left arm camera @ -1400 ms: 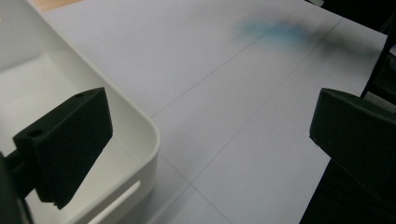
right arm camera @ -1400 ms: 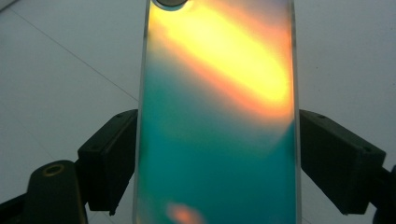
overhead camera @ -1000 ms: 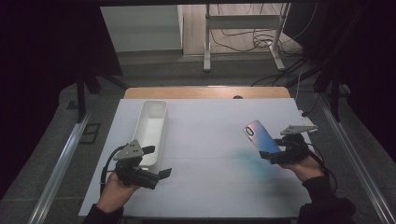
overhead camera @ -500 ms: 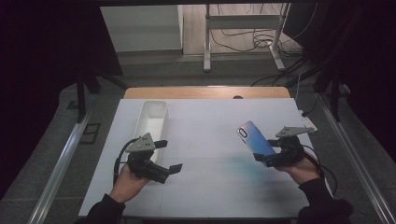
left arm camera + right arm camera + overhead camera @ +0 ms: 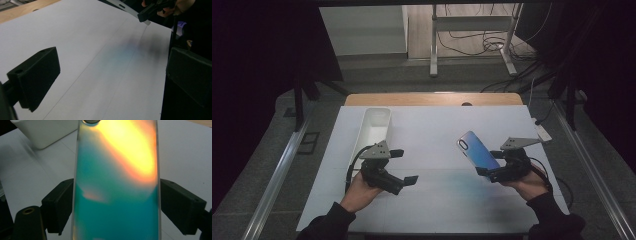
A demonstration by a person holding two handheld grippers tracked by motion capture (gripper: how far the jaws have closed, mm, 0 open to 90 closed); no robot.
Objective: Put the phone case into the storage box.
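Observation:
An iridescent phone case (image 5: 477, 150), blue-green with an orange sheen, is held tilted above the right half of the white table (image 5: 437, 130). My right gripper (image 5: 490, 166) is shut on its two long edges. In the right gripper view the case (image 5: 117, 177) stands between the two black pads (image 5: 60, 205), its camera hole at the top. My left gripper (image 5: 405, 166) hovers over the table's left half, right of a white bin (image 5: 374, 127), and stands open with nothing between its jaws. In the left gripper view this gripper (image 5: 112, 77) looks across bare table.
The long white bin (image 5: 45, 132) lies at the table's left. A wooden strip (image 5: 432, 98) runs along the far edge. Metal rails (image 5: 277, 175) flank the table, with a stand and cables (image 5: 472, 35) on the floor beyond. The right hand's gripper (image 5: 152, 10) shows far off in the left gripper view.
The left hand has moved right, away from the white bin toward the table's middle. The right hand has carried the phone case a little to the left. Both grippers' states are unchanged.

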